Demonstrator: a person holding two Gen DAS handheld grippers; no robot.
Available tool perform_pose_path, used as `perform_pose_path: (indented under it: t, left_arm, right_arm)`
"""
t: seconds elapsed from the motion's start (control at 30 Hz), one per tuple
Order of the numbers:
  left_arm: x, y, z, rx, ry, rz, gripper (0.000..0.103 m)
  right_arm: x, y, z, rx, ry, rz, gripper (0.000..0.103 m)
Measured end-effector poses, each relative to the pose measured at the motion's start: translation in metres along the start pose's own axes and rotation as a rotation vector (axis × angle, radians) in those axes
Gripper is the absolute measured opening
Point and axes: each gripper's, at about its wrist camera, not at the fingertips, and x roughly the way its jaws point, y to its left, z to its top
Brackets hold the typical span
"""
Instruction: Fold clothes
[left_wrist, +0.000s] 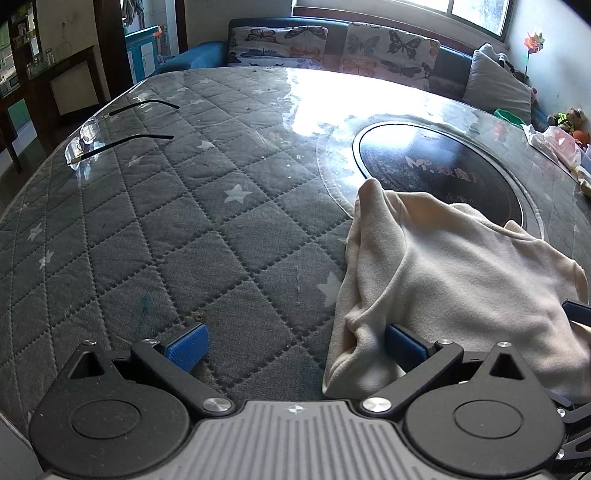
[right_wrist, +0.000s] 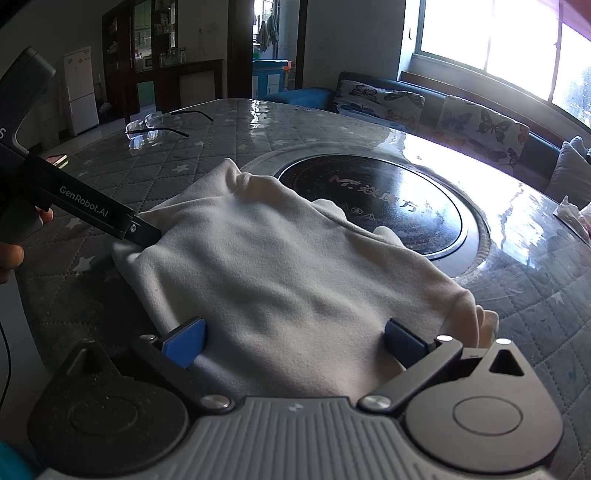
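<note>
Left wrist view: the left gripper (left_wrist: 295, 350) has its fingers spread wide, the right one touching one cream garment (left_wrist: 454, 280) lying near the surface's (left_wrist: 166, 229) near edge; one pair of glasses (left_wrist: 110, 131) sits at the far left corner. Right wrist view: the right gripper (right_wrist: 295, 347) has its fingers spread wide over that garment's near edge, which lies beside one dark round inset (right_wrist: 373, 206).
</note>
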Motion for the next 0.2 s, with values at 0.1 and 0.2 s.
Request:
perform_pose_path:
  t: [0.1, 0.2]
  left_arm:
    - [-0.0002, -0.0003, 0.0003, -0.001, 0.0, 0.001, 0.103]
    - [0.0001, 0.0003, 0.0003, -0.002, -0.001, 0.001, 0.103]
  right_arm:
    - [0.0002, -0.0002, 0.0002, 0.0, 0.001, -0.001, 0.103]
    - [0.0005, 0.0002, -0.0002, 0.0, 0.0, -0.002, 0.103]
